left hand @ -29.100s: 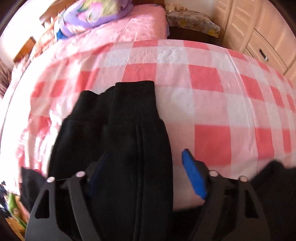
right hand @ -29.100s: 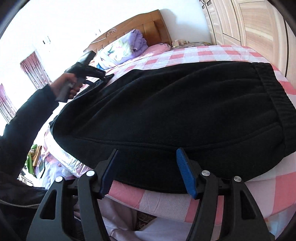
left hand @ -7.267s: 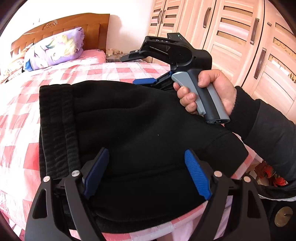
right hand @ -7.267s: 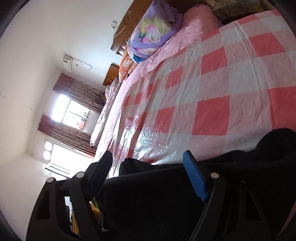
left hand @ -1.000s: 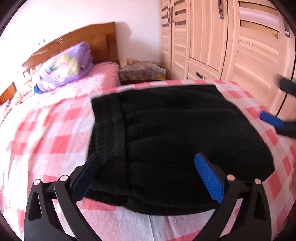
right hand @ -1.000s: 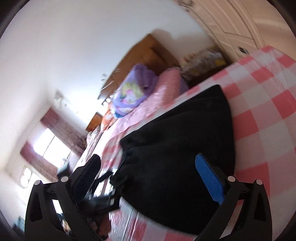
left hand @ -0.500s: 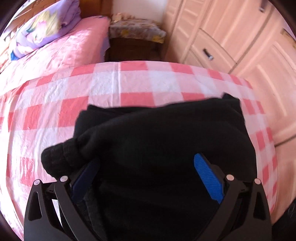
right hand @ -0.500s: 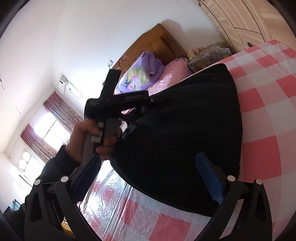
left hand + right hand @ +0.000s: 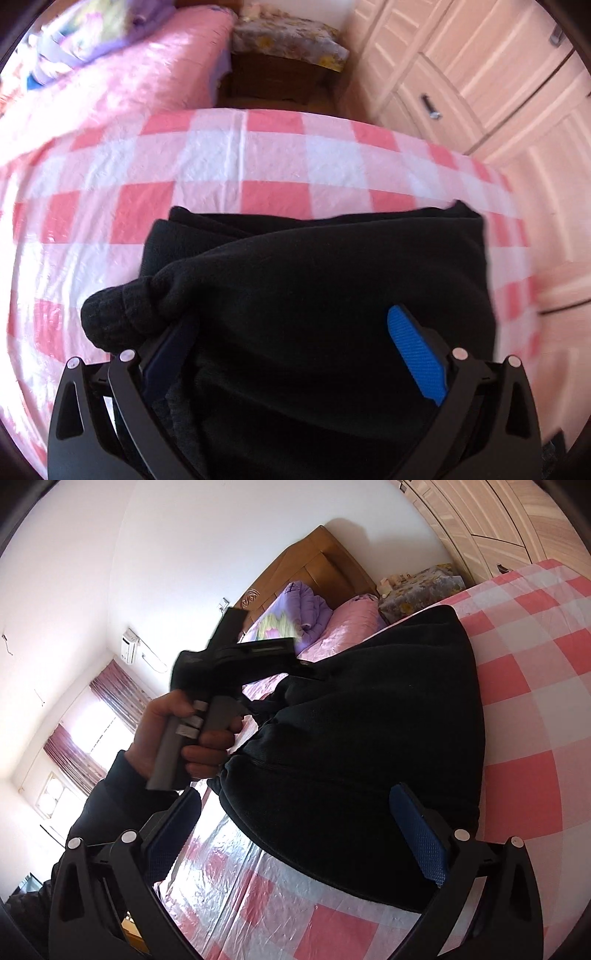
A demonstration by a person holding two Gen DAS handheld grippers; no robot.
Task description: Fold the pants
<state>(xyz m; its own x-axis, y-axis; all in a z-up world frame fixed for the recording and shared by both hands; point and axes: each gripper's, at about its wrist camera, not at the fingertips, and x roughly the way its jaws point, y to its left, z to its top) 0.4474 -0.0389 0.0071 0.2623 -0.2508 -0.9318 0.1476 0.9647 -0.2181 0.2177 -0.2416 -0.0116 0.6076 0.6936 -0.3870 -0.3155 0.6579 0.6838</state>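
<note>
Hovering over the bed (image 9: 236, 173), your left gripper (image 9: 295, 354) and right gripper (image 9: 295, 834) both gape wide above the folded pants (image 9: 332, 280).

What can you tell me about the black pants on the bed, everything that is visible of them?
The black pants look like thick, soft fleece, folded into a compact bundle with several layers. They lie on the pink and white checked bedsheet near the bed's edge. A ribbed band bulges out at one side. The left gripper is open, its fingers around that side of the bundle. The right gripper is open, apparently just short of the fabric.
</note>
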